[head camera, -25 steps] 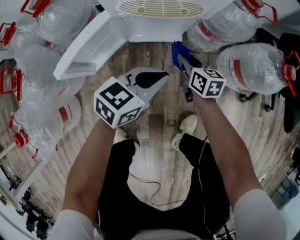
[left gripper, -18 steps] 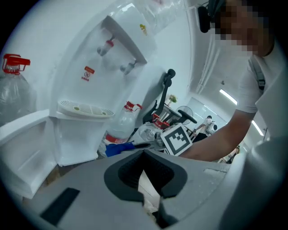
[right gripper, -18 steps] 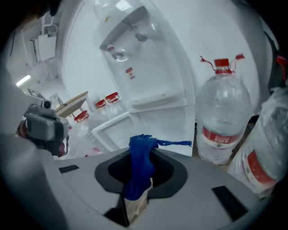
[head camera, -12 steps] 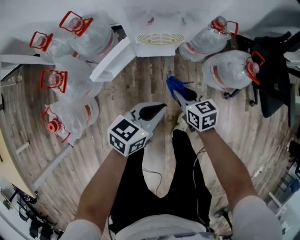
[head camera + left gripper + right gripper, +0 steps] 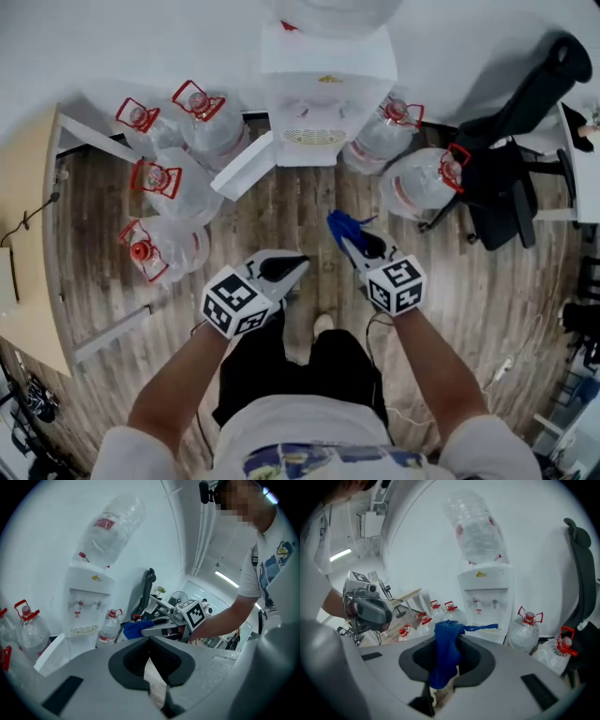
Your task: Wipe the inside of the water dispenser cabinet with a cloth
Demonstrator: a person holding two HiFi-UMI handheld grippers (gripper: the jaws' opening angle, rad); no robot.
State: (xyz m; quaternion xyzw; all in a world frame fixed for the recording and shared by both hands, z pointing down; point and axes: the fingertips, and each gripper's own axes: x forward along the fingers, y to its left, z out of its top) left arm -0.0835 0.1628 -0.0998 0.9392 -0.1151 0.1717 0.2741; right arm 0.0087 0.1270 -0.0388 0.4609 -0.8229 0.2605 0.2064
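A person stands on a wooden floor, well back from a white water dispenser (image 5: 323,94) that stands against the wall with a large bottle on top. Its lower cabinet door (image 5: 246,164) hangs open, swung out to the person's left. The inside of the cabinet cannot be seen from here. Water bottles (image 5: 164,178) with red handles crowd the floor on both sides of the dispenser, and a black office chair (image 5: 511,141) stands off to the right.

The right gripper (image 5: 345,232) points toward the dispenser, its fingers clenched on a blue cloth (image 5: 445,653) that droops between them, one twisted end trailing forward. The left gripper (image 5: 298,263) is held beside it, fingers pressed together with nothing between them.

Wiping does not appear to be under way; this looks like the approach, with the cloth in hand and the door open. The next move likely calls for stepping close and lowering the body, then carrying the cloth into the cabinet opening between the bottles without loosening the grip.
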